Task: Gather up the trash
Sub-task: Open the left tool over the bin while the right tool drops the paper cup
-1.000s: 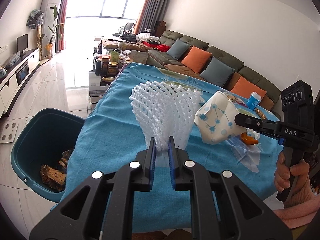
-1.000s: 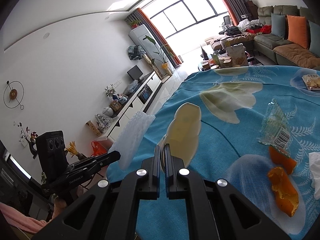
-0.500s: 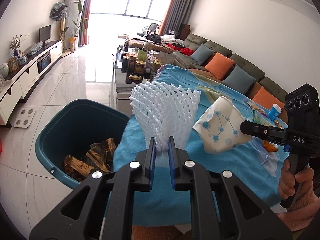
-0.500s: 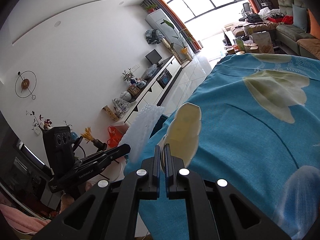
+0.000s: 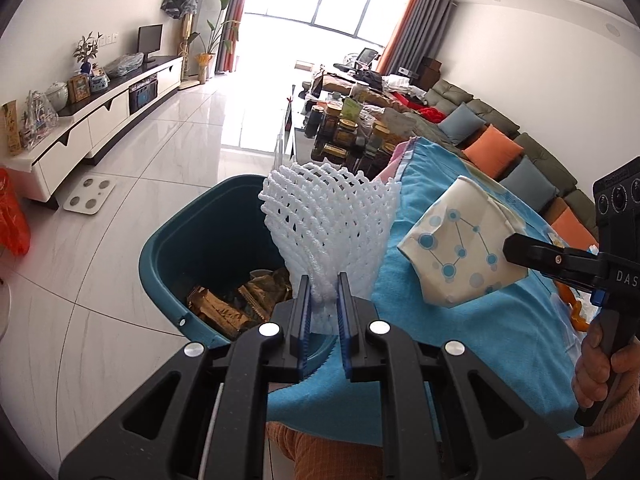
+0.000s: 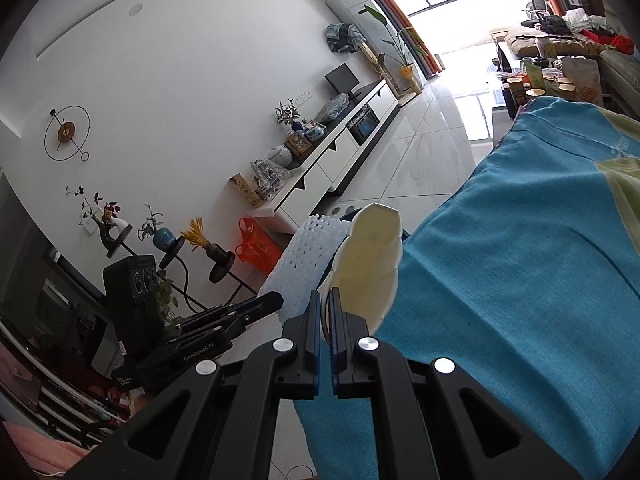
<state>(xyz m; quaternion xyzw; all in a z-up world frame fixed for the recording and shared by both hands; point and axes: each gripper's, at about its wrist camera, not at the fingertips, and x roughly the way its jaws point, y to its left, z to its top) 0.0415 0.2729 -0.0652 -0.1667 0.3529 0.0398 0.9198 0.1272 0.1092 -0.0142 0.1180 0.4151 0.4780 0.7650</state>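
My left gripper (image 5: 323, 288) is clamped on the narrow bottom end of a white foam net sleeve (image 5: 328, 232), which fans upward from between its blue pads. My right gripper (image 6: 326, 312) is pinched tight on a crushed paper cup (image 6: 370, 264), cream inside and printed with blue dots and lines on the outside, as the left wrist view shows where it hangs at the tips of that gripper (image 5: 516, 250).

Behind both pieces lies the table under its blue tablecloth (image 5: 452, 332), the cloth's edge hanging down beside me; the cup is held over that edge. To the left of the table, on the pale tiled floor (image 5: 132, 216), stands the teal trash bin (image 5: 160, 260), its mouth wide and some brown and gold wrappers (image 5: 216, 312) lying at the bottom. The net sleeve is raised above the bin's near right rim, between the bin and the table. In the right wrist view the sleeve (image 6: 308, 256) sits just left of the cup, the two nearly touching. A bit of orange peel (image 5: 572, 304) shows on the cloth behind my right gripper.
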